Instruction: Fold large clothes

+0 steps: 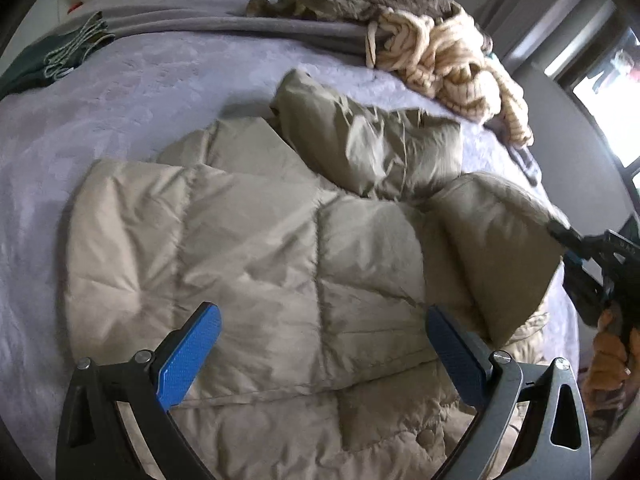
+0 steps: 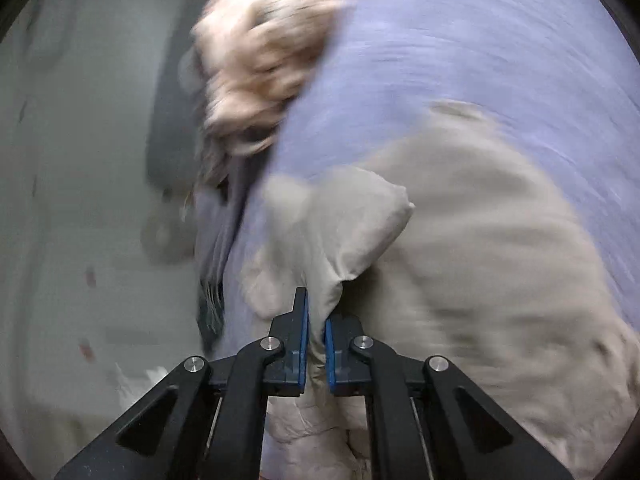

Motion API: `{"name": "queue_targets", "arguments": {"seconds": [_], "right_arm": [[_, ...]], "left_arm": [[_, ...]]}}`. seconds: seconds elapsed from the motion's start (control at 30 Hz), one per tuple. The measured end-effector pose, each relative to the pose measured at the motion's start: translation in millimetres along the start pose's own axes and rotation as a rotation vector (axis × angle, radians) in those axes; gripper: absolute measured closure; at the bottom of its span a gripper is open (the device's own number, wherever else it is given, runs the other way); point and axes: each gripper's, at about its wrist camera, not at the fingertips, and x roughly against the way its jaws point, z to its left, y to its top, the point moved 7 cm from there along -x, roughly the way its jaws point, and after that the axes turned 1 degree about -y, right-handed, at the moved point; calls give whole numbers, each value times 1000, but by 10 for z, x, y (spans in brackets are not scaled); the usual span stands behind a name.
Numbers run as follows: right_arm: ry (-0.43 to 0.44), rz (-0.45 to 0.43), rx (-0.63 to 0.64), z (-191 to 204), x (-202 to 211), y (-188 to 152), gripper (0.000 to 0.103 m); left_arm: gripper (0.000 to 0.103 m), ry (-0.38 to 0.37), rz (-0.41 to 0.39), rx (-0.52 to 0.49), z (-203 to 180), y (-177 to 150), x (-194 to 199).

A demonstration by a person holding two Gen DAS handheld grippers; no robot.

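A beige quilted puffer jacket (image 1: 248,248) lies on the lilac bedspread (image 1: 120,120), one sleeve (image 1: 372,148) spread toward the far right. My left gripper (image 1: 322,320) is open just above the jacket's near part, with nothing between its blue pads. My right gripper (image 2: 317,320) is shut on a fold of the jacket (image 2: 480,260) and holds its right side lifted. It also shows at the right edge of the left wrist view (image 1: 576,240), pulling the raised flap (image 1: 492,240). The right wrist view is blurred by motion.
A cream chunky-knit blanket (image 1: 448,68) and a brown furry garment (image 1: 360,4) lie at the bed's far right. A grey blanket (image 1: 200,20) is folded across the back, dark green cloth (image 1: 48,60) at the left. A window (image 1: 608,92) and floor (image 2: 80,240) are to the side.
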Motion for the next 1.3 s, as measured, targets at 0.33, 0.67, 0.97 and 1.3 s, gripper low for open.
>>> {"name": "queue_targets", "arguments": {"seconds": [0.33, 0.67, 0.97, 1.3], "right_arm": [[-151, 338, 552, 906, -1200, -1255, 52], [-255, 405, 433, 138, -631, -1386, 40], [-208, 59, -148, -1023, 190, -275, 40], [-392, 65, 71, -1078, 193, 54, 98]], "left_arm": [[1, -140, -56, 129, 420, 238, 271], [1, -253, 36, 185, 246, 211, -172], [94, -202, 88, 143, -81, 276, -501], [90, -16, 110, -20, 3, -124, -625]]}}
